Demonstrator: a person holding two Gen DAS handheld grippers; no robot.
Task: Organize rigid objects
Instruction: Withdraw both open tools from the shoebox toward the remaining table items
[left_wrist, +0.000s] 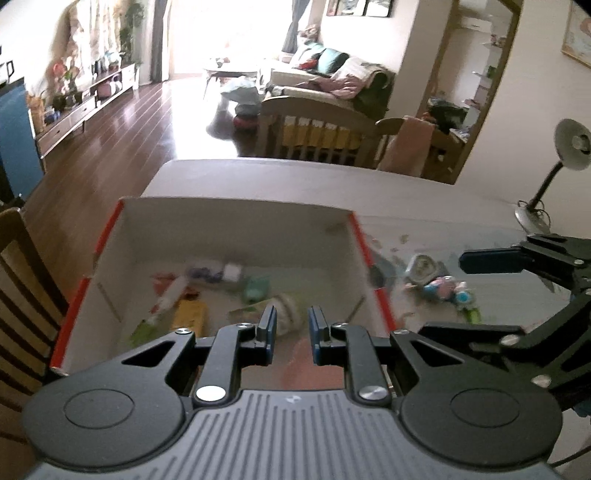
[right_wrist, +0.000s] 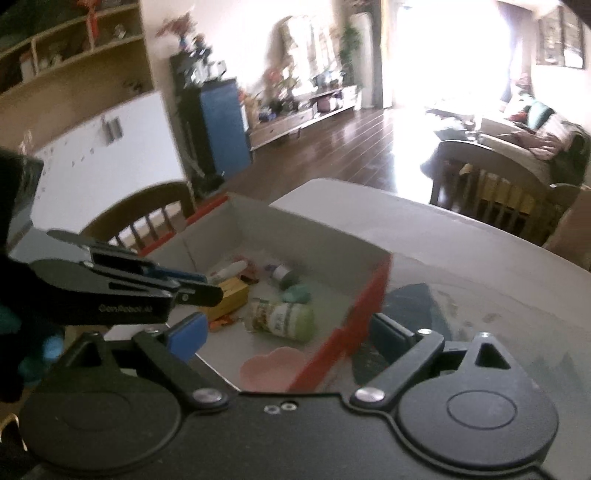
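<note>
i hold both claws above the box (left_wrist: 107, 236), which sits at the left of the table (left_wrist: 424, 206). the left gripper (left_wrist: 290, 332) is closed as narrow as it goes and holds nothing; the right gripper (right_wrist: 284, 332) is spread wide and empty. a green-capped bottle (right_wrist: 280, 317) and a pink dish (right_wrist: 269, 367) already lie inside. the small toys (left_wrist: 443, 290) wait just right of the box. they look light, hard and a bit slick, so i'd pinch one across its middle.
</note>
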